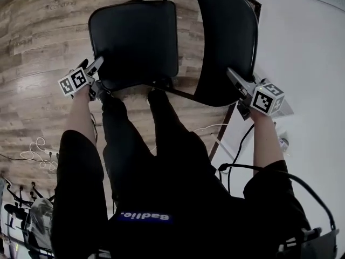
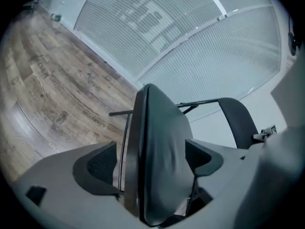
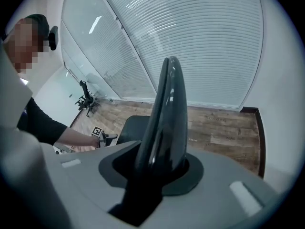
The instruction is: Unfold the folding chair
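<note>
Chair [image 1: 135,42], one; left gripper [image 1: 92,63], right gripper [image 1: 233,75]

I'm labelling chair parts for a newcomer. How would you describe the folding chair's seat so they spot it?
On the wooden floor before the person stands a black folding chair. Its seat is the padded, rounded-square panel at the head view's left, its near corner between the open jaws of the left gripper. Unlike the curved, glossy backrest that the right gripper clamps, it is flat.
</note>
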The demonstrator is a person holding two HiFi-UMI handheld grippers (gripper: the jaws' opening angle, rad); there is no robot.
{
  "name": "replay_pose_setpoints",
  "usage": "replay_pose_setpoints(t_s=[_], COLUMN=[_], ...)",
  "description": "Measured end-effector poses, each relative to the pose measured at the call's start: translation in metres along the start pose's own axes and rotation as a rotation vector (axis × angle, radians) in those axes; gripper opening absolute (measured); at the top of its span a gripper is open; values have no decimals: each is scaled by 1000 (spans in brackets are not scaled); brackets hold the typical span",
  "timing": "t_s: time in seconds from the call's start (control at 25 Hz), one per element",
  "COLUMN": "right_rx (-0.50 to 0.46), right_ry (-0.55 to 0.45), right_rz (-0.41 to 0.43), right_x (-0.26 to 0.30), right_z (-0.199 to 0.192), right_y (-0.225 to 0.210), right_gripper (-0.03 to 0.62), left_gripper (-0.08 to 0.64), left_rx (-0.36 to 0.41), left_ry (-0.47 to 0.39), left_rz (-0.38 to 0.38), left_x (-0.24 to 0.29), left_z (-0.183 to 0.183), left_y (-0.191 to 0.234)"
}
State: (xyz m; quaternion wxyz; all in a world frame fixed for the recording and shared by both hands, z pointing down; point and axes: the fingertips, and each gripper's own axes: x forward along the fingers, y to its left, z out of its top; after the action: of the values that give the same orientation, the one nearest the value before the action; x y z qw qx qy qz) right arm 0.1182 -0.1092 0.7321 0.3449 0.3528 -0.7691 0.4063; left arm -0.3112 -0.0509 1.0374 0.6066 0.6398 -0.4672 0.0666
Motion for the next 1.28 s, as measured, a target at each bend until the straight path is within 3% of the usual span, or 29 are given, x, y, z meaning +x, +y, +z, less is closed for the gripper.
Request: replay_pose_setpoints(t_s=[0.2,0.32,0.48,0.56,0.76,0.92,1.16,1.28], right_rx=[6,15,29,32,-3,11,11,-9], right_ry=[6,16,6,17,36,-3,-140,-240], right_rz=[-22,-35,-84,-124,-193,-216,-255,-203], right_x=[2,1,-1,-8,-26,-45,-101,-126], right_z=[8,16,22,22,21,20,21,30], right_y=[5,11,8,5,4,6,13,38], right_gripper=[91,91,106,135,161,169,181,162], left_gripper=[433,433,431,431,431,431,431,430], left_rx=[16,47,197,243,210,274,330,390], left_ry=[-23,56,204,234,100,1,-150,-172], left_rz=[-25,-70,-94,-107,-125,-159,-289,-342], left_x=[-62,-95,-138,-160,-209,-244,-281,-288], left_z=[14,0,-30,-45,-19,18,47,44], left_y=[-60,-109,-184,-220,-280,-320,-411,-452])
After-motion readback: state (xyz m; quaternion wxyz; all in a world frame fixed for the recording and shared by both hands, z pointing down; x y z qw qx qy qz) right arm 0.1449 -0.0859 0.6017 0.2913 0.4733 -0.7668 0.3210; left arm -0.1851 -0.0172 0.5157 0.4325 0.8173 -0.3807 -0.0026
